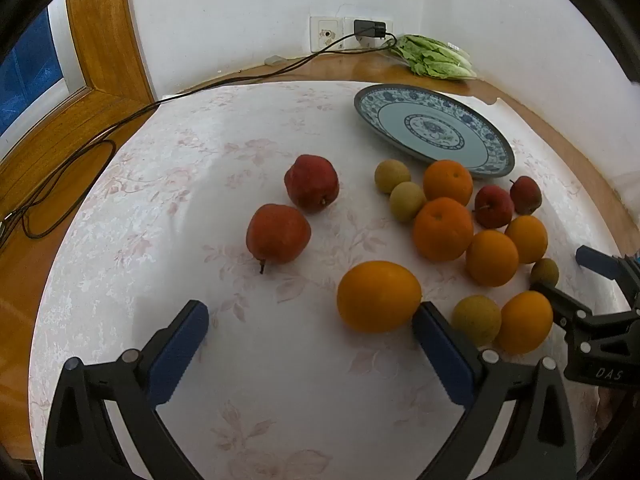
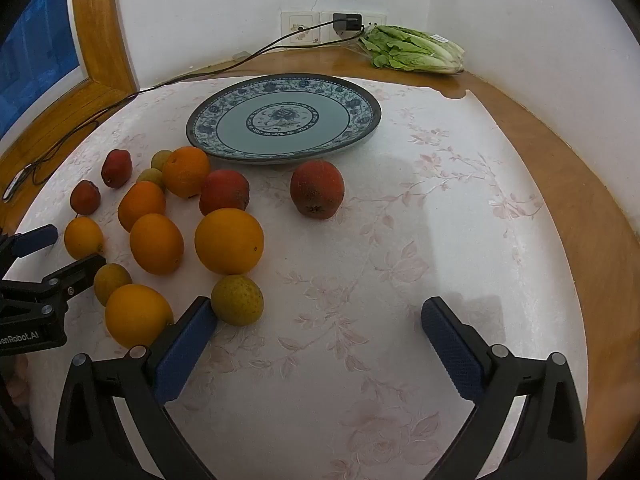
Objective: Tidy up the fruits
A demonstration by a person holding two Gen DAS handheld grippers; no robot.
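Several oranges, red pears and small yellow-green fruits lie loose on the flowered tablecloth. A blue-and-white patterned plate point(image 1: 492, 160) point(image 2: 362, 100) stands behind them with nothing on it. My left gripper point(image 1: 311, 312) is open and holds nothing; a large orange point(image 1: 378, 296) lies just beyond its right fingertip, and two red pears point(image 1: 278, 234) lie further ahead. My right gripper point(image 2: 317, 306) is open too, with a small yellow-green fruit point(image 2: 237, 300) beside its left fingertip and a lone red pear point(image 2: 317, 188) ahead near the plate. Each gripper shows at the edge of the other's view.
A bag of lettuce point(image 1: 436, 58) point(image 2: 416, 50) lies at the back by the wall. A black cable point(image 1: 224, 82) runs from a charger point(image 2: 347, 22) in the wall socket across the wooden table rim point(image 2: 568, 168) to the left. A wooden window frame point(image 1: 100, 48) stands at left.
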